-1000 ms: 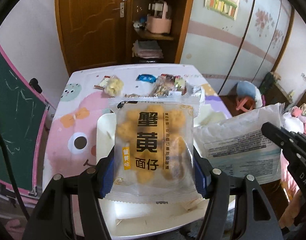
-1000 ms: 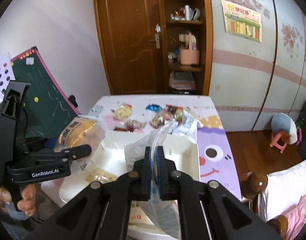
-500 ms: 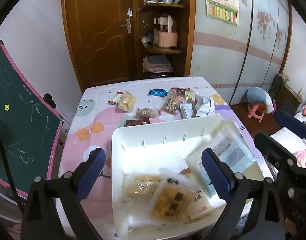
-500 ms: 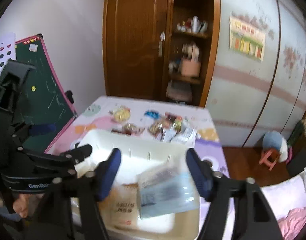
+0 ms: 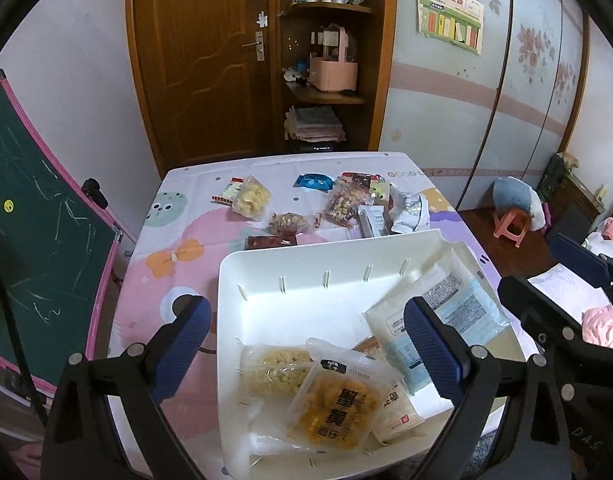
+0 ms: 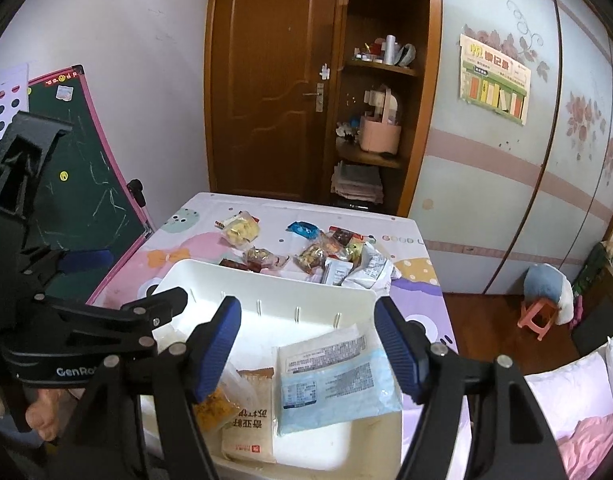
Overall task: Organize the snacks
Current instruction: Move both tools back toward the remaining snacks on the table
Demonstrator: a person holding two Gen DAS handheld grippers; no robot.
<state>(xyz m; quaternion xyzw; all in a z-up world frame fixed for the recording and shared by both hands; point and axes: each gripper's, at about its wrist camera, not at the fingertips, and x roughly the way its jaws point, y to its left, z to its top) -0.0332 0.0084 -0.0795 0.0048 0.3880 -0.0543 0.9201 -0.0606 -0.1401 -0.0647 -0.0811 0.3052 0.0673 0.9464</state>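
A white bin (image 5: 306, 276) (image 6: 266, 292) stands on the table's near side. In it lie an orange snack pack (image 5: 334, 408), a pale yellow pack (image 5: 272, 368), a white pack (image 5: 398, 404) (image 6: 248, 424) and a blue-and-white packet (image 5: 446, 312) (image 6: 334, 376). My left gripper (image 5: 306, 344) is open and empty above the bin's near left. My right gripper (image 6: 308, 344) is open and empty above the bin. Several loose snack packs (image 5: 338, 204) (image 6: 318, 252) lie on the table beyond the bin.
The table has a pink cartoon cloth (image 5: 186, 236). A green chalkboard (image 5: 34, 220) leans at the left. A wooden door and shelf (image 5: 322, 80) stand behind. A pink stool (image 5: 514, 228) and a bed edge (image 6: 578, 412) are at the right.
Both grippers opened and let go: the orange pack and the blue-and-white packet dropped into the bin. Both grippers then drew back and up slightly.
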